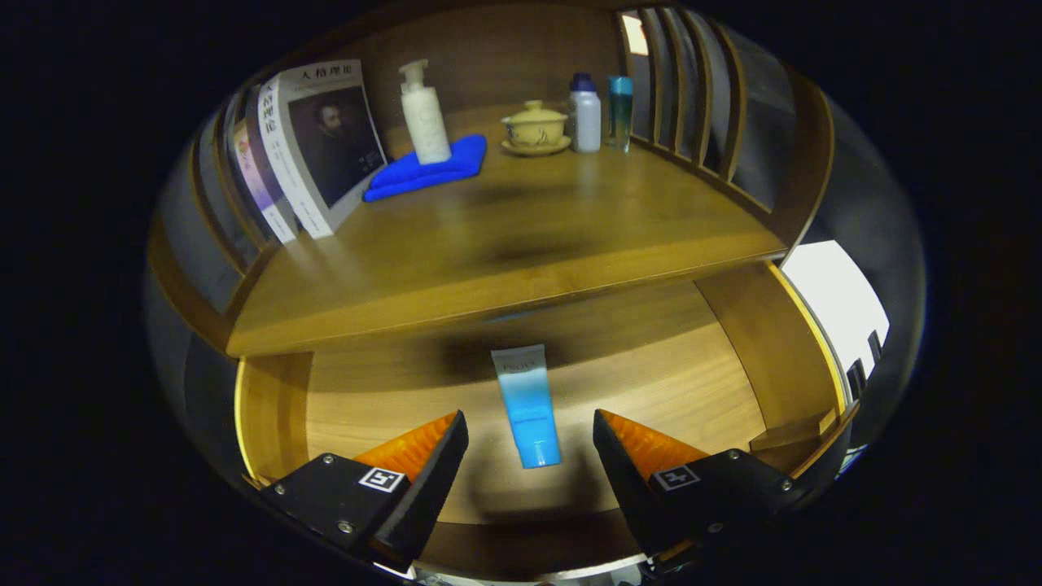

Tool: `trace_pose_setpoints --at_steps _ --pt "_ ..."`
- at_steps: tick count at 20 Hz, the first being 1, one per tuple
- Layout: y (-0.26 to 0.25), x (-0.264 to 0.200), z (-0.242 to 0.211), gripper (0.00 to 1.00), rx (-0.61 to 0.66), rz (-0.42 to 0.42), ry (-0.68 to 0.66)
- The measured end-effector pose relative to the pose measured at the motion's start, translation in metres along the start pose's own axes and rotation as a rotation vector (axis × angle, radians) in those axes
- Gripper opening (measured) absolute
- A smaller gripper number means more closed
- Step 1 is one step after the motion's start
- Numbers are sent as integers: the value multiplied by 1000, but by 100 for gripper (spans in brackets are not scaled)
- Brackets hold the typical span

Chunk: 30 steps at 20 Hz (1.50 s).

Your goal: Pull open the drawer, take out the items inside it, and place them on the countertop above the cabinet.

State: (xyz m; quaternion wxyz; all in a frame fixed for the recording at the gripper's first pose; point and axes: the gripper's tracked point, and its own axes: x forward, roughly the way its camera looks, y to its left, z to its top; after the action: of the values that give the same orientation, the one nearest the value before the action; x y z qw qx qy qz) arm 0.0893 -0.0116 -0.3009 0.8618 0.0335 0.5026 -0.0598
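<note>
The wooden drawer (684,358) is pulled open below the countertop (505,244). On the drawer floor lies a blue and white tube (527,404), cap end toward me. My gripper (530,435) hovers over the drawer, open, and the tube's lower end lies in the gap between the two fingers, with neither finger touching it.
On the countertop stand books (313,146) leaning at the left, a white pump bottle (423,114) on a folded blue cloth (431,169), a lidded yellow cup on a saucer (534,128), and two small bottles (598,114). Slatted wooden sides (692,89) fence the countertop.
</note>
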Motion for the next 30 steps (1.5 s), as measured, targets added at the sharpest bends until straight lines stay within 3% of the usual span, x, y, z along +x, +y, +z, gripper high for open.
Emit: trace_pose_setpoints --at_steps 6,9,18,26,30 --pt "3 29 -18 95 -108 -52 165" --pt "8 38 -18 92 -159 -62 183" --pt "1 53 -24 64 -196 -118 237" --pt "3 54 -22 46 -228 -140 190" --pt "9 49 -22 36 -183 -117 155"
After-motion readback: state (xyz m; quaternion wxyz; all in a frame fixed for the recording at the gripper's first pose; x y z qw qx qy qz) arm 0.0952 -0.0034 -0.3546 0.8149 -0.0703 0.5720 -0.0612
